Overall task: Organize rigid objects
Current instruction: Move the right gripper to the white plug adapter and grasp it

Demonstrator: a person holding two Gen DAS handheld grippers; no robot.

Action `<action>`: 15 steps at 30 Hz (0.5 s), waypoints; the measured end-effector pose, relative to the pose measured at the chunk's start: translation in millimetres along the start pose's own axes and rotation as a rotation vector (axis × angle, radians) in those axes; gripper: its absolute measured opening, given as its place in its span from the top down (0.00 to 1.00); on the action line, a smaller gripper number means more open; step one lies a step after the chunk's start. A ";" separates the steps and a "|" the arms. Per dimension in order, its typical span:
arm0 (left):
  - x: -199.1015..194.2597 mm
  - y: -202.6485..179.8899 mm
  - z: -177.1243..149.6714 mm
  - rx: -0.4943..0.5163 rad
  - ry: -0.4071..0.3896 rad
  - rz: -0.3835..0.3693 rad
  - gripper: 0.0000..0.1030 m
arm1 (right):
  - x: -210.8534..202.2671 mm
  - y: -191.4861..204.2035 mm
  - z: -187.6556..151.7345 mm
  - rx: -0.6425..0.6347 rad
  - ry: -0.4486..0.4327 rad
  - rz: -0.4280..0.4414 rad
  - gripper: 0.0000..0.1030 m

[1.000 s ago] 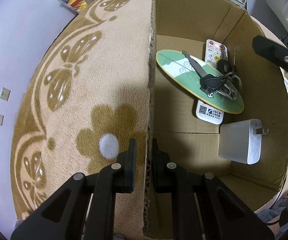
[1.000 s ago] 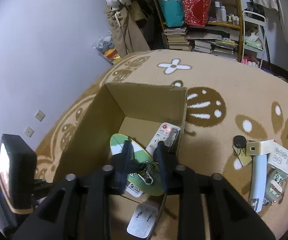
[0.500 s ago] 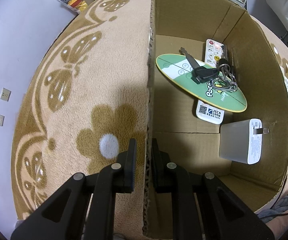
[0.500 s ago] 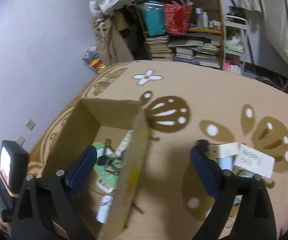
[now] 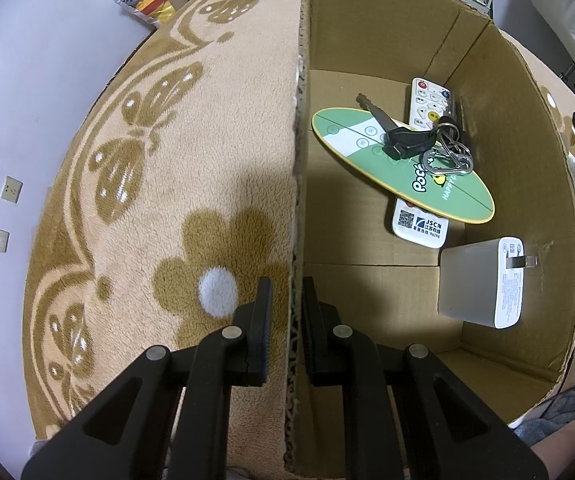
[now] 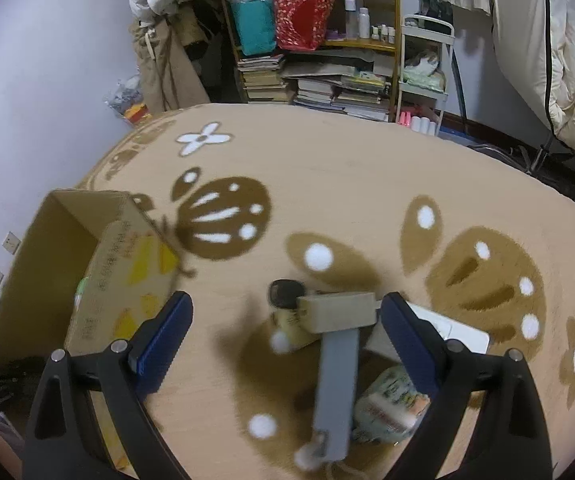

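Observation:
My left gripper is shut on the near wall of the cardboard box. Inside the box lie a green oval board, a black key bunch with a carabiner on top of it, a white remote, and a white charger. My right gripper is open above the rug, to the right of the box. Between its fingers lie a tan block, a long grey bar, a black round item and a printed packet.
A white card lies under the right finger. The beige rug with brown flower shapes spreads wide. Shelves with books and bags stand at the far wall, and white bedding hangs at the right.
My right gripper opened, left the key bunch on the green board in the box, and swung right over the pile on the rug. The left gripper has not moved.

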State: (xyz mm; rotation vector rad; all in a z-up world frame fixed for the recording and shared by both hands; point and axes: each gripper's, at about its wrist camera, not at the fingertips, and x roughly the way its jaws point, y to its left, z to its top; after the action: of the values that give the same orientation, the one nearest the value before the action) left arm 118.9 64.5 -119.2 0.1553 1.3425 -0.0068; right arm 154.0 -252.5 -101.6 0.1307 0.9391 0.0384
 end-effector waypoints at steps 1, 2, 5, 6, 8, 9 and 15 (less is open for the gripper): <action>-0.2 0.1 0.1 0.000 0.000 0.000 0.87 | 4.3 -4.4 1.0 0.005 0.005 -0.002 0.03; -0.4 0.2 0.2 0.001 0.000 -0.001 0.87 | 6.3 -6.6 0.8 0.008 0.004 -0.001 0.03; -0.6 0.3 0.2 -0.001 0.001 -0.001 0.87 | 16.8 -15.5 1.5 0.021 0.022 -0.001 0.03; -0.8 0.1 0.1 -0.001 0.001 -0.001 0.87 | 20.7 -18.4 1.5 0.027 0.028 0.003 0.03; -0.9 0.2 -0.2 -0.001 0.001 -0.001 0.87 | 26.3 -23.0 0.8 0.039 0.031 0.020 0.03; -0.8 0.2 -0.2 -0.001 0.002 -0.001 0.87 | 29.8 -24.3 0.4 0.038 0.035 0.029 0.03; -0.5 3.2 0.1 -0.008 0.006 -0.014 0.87 | 43.8 -25.5 -2.2 0.012 0.043 0.046 0.03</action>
State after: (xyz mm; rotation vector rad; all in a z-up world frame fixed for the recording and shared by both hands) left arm 119.2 67.6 -118.4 0.1395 1.3498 -0.0129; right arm 177.4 -273.6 -141.2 0.1632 0.9794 0.0784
